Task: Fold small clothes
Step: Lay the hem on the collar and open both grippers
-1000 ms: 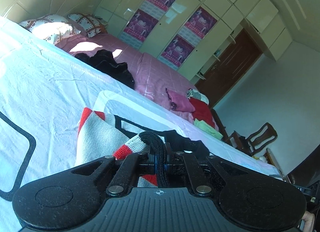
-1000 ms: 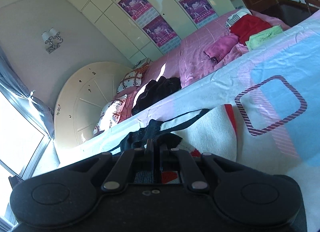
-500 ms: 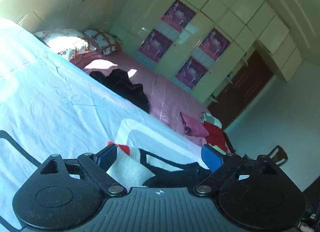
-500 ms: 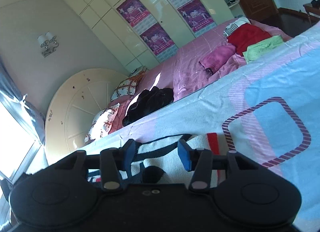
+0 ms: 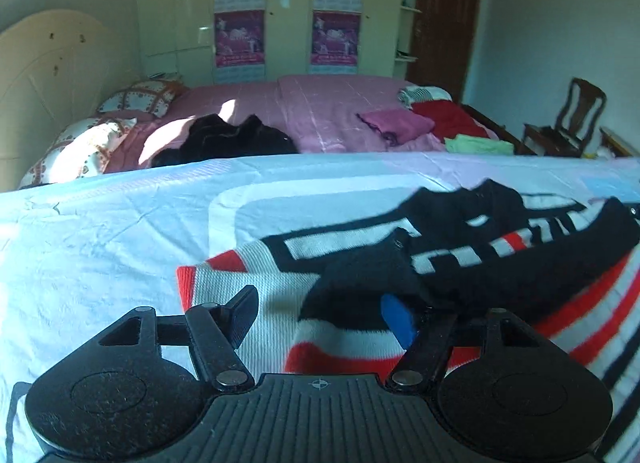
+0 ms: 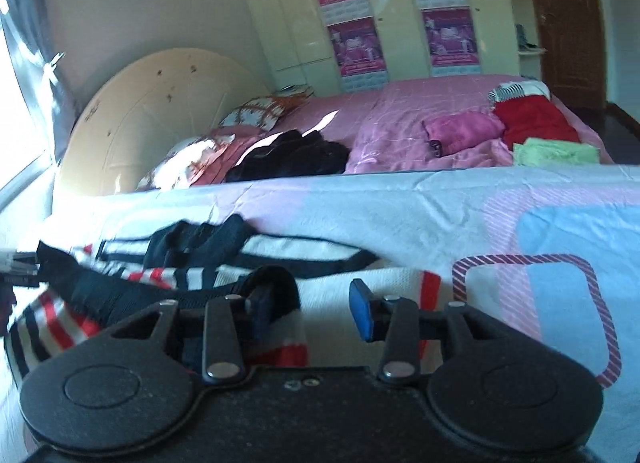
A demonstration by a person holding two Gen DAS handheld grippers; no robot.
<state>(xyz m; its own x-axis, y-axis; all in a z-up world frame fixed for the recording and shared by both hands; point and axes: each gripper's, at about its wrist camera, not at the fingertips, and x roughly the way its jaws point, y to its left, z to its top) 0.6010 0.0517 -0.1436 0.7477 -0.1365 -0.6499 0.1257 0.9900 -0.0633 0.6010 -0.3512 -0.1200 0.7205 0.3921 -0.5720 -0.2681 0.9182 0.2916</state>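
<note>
Now both jaws spread after closing slightly: left hand-held gripper (image 5: 320,313) and right hand-held gripper (image 6: 308,313) over the white, red and black striped knit sweater (image 5: 272,295) lying on the pale blue bedsheet (image 5: 100,231). Pinch black cuffs squarely before folding.

room: cream wardrobe (image 5: 280,23) | pink bed (image 5: 332,115) | brown door (image 5: 444,15) | wooden chair (image 5: 568,119)

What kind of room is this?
Most likely a bedroom. There is a bed with a pink cover and pillows, a tall wardrobe behind it, and clothes such as a striped sweater spread for folding.
</note>
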